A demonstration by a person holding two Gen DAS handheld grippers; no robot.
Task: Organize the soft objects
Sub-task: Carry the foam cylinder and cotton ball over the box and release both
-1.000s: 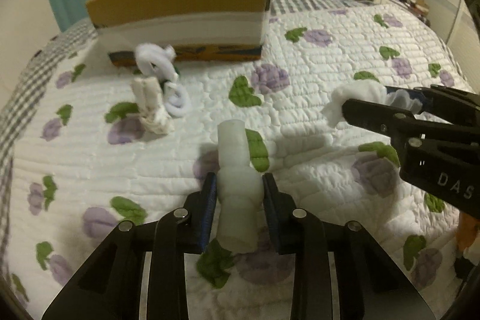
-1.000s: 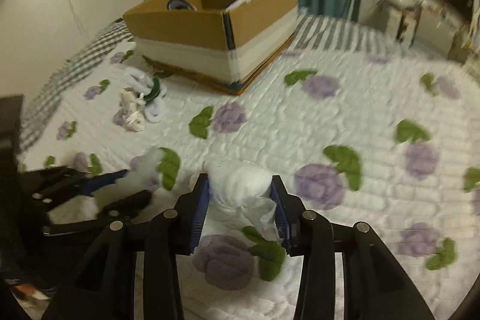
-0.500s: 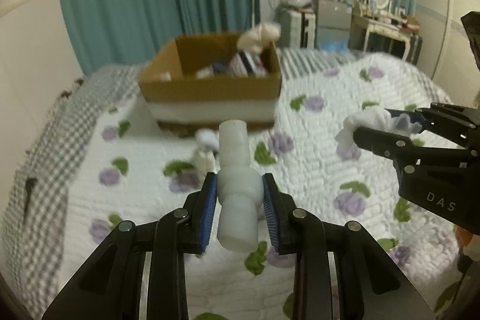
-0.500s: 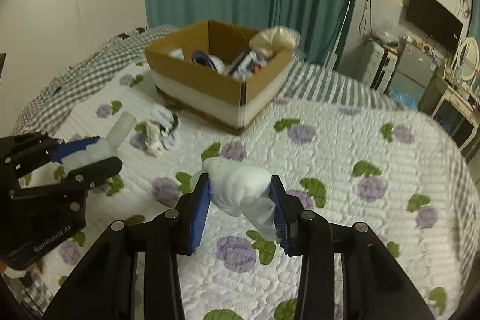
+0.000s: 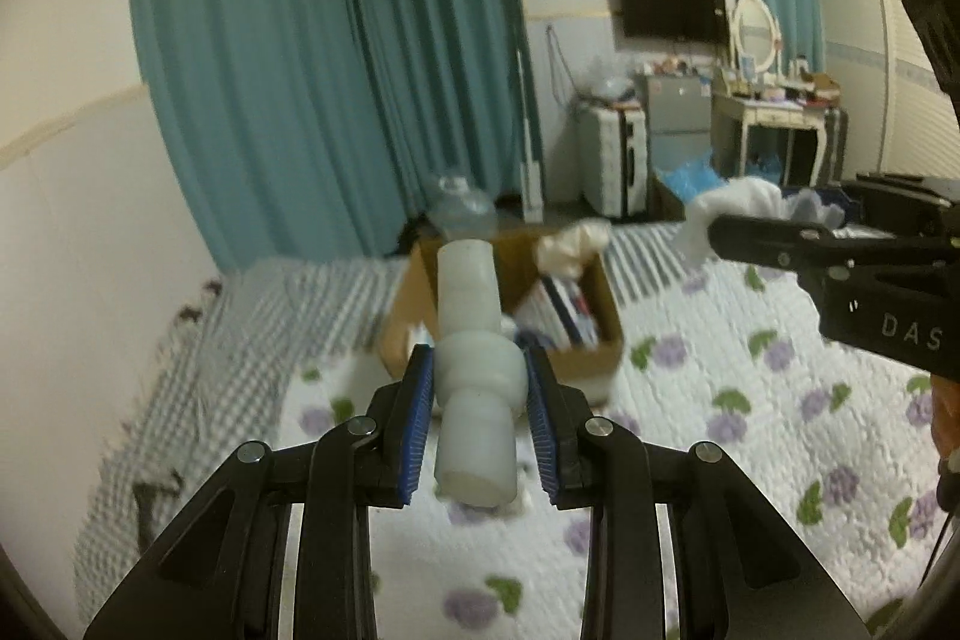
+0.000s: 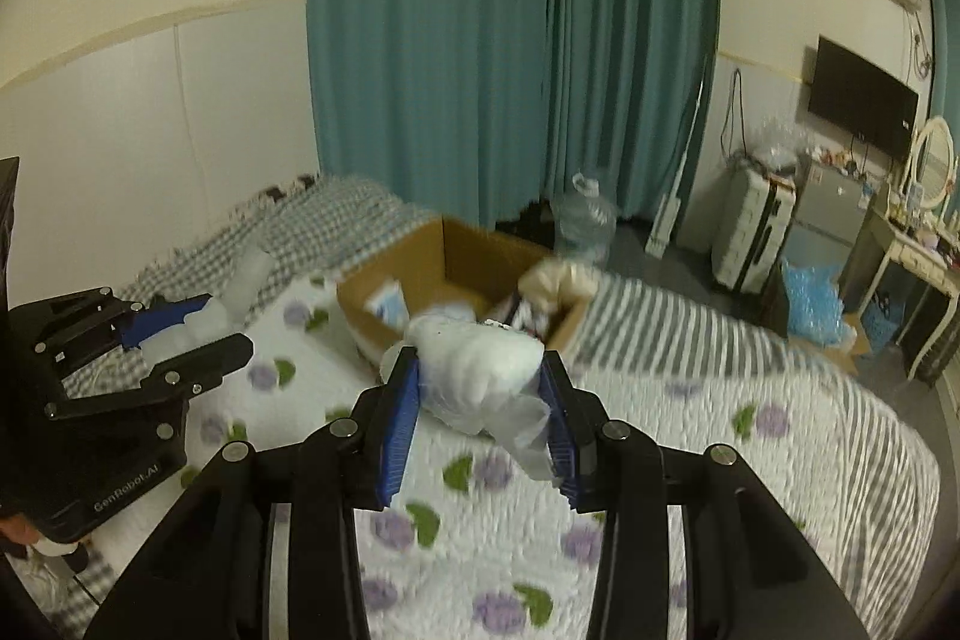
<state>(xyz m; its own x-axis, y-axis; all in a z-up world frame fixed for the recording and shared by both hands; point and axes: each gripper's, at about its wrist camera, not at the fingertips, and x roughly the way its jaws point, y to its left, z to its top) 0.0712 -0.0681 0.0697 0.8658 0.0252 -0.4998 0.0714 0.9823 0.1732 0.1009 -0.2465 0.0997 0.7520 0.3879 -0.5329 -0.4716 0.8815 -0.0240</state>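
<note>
Left wrist view: the left tongs (image 5: pixel 477 391) are clamped on a white rolled sock (image 5: pixel 474 376), which is pinched at its bulging middle between the blue pads (image 5: pixel 418 424) and stands upright, one end jutting up past the tips and the other hanging below. Straight ahead of these tongs, an open cardboard box (image 5: pixel 591 358) is seen on the flowered quilt (image 5: pixel 750 490), already loaded with soft items, a cream bundle (image 5: pixel 573 244) draped over its far rim. Off to the right, the right tongs (image 5: pixel 774 226) are held high, with a fluffy white bundle (image 5: pixel 738 205) gripped.

Right wrist view: the right tongs (image 6: pixel 480 406) are closed around that white bundle (image 6: pixel 480 370), held in the air just short of the box (image 6: pixel 456 250). Well to the left, the left tongs (image 6: pixel 192 334) are seen with the sock (image 6: pixel 240 286) held clear of the quilt (image 6: pixel 690 460). Teal curtains (image 6: pixel 510 40) hang beyond.
</note>
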